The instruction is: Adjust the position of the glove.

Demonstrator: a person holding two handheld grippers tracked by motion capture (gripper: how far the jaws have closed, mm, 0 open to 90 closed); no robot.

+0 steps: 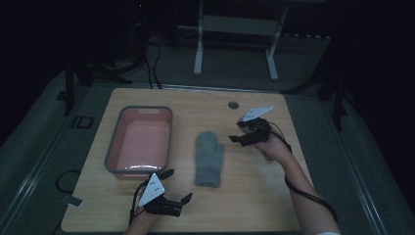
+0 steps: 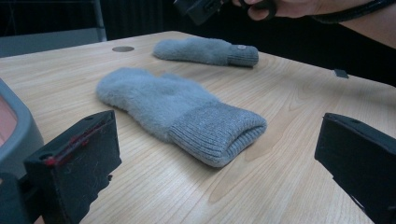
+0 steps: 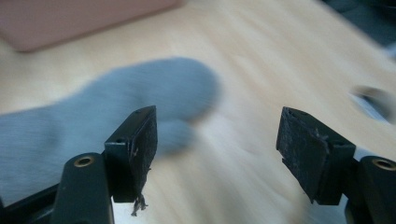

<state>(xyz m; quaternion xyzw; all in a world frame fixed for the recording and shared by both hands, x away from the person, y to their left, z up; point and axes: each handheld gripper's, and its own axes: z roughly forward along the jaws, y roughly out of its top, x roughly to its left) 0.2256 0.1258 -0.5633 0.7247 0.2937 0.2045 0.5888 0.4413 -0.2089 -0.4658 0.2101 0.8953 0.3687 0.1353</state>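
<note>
- Black jaws of the right gripper (image 1: 246, 133) are seen spread apart above the table, with nothing between them.
- Black jaws of the left gripper (image 1: 177, 186) are likewise held wide apart and empty near the table's front edge.
- A grey mitten (image 1: 209, 157) is laid flat on the wooden table (image 1: 254, 196), between the two grippers and touched by neither.
- A second grey mitten (image 2: 205, 50) is seen lying farther back in the left gripper view.
- A grey-rimmed pink tub (image 1: 140, 141) is placed just left of the first mitten.
</note>
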